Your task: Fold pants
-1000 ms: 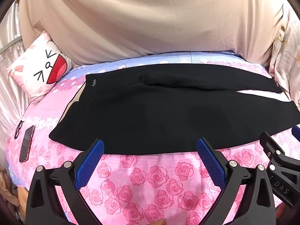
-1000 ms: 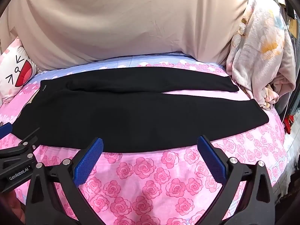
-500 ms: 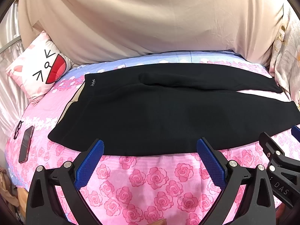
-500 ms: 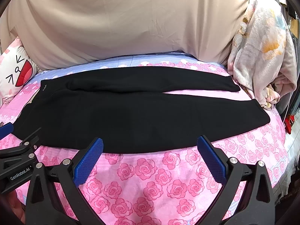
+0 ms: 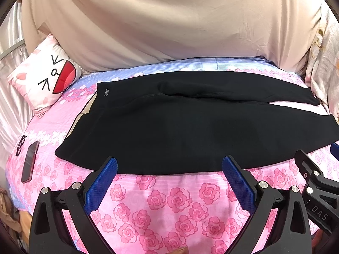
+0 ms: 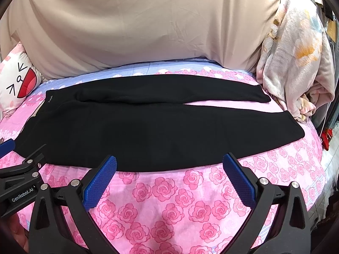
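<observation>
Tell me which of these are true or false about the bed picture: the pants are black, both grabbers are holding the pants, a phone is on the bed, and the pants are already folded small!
1. The pants are black. True.
2. Both grabbers hold the pants. False: the left gripper and right gripper are open, hovering at the near edge, gripping nothing.
3. A phone lies on the bed cover. True.
4. The pants are folded small. False: they lie spread out, legs apart.
</observation>
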The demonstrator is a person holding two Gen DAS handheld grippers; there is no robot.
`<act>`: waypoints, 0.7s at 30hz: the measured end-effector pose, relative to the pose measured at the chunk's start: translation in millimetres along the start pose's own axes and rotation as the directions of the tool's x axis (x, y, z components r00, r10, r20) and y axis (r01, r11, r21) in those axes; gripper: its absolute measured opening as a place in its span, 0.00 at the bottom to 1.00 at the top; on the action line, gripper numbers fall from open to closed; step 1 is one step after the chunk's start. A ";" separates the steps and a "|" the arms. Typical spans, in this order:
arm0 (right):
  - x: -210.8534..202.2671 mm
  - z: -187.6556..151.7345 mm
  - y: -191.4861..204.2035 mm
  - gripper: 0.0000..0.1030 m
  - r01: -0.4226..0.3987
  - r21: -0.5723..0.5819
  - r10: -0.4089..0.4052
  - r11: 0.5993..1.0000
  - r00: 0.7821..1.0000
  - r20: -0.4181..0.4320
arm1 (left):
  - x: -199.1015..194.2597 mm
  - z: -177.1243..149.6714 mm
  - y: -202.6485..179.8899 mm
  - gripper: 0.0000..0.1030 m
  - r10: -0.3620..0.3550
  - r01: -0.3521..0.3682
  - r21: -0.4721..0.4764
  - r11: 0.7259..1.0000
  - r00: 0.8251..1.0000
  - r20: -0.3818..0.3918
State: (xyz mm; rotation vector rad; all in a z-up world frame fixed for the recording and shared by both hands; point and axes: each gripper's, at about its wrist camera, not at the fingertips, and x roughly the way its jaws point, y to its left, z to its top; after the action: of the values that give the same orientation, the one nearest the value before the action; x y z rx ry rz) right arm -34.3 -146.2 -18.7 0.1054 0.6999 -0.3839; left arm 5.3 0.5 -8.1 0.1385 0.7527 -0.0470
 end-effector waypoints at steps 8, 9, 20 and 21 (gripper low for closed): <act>-1.6 0.6 0.2 0.95 0.010 -0.002 -0.010 1.000 1.000 0.009 | -0.1 0.0 4.3 0.95 0.005 -0.005 -0.006 1.000 1.000 -0.002; -2.2 1.4 0.3 0.95 0.009 0.000 -0.009 1.000 1.000 0.008 | -0.6 0.4 4.8 0.95 0.005 -0.005 -0.008 1.000 1.000 -0.002; -4.1 5.4 -2.1 0.95 0.023 0.005 -0.023 1.000 1.000 0.013 | -0.4 2.9 6.1 0.95 0.002 -0.002 -0.004 1.000 1.000 0.000; -4.1 6.0 -2.7 0.95 0.023 0.007 -0.023 1.000 1.000 0.013 | -0.5 3.0 6.3 0.95 0.001 -0.001 -0.004 1.000 1.000 0.001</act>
State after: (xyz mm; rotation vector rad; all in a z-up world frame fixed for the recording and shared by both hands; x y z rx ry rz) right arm -34.5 -148.8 -11.4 0.1013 0.6873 -0.4091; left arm 7.6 6.3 -5.0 0.1356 0.7517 -0.0445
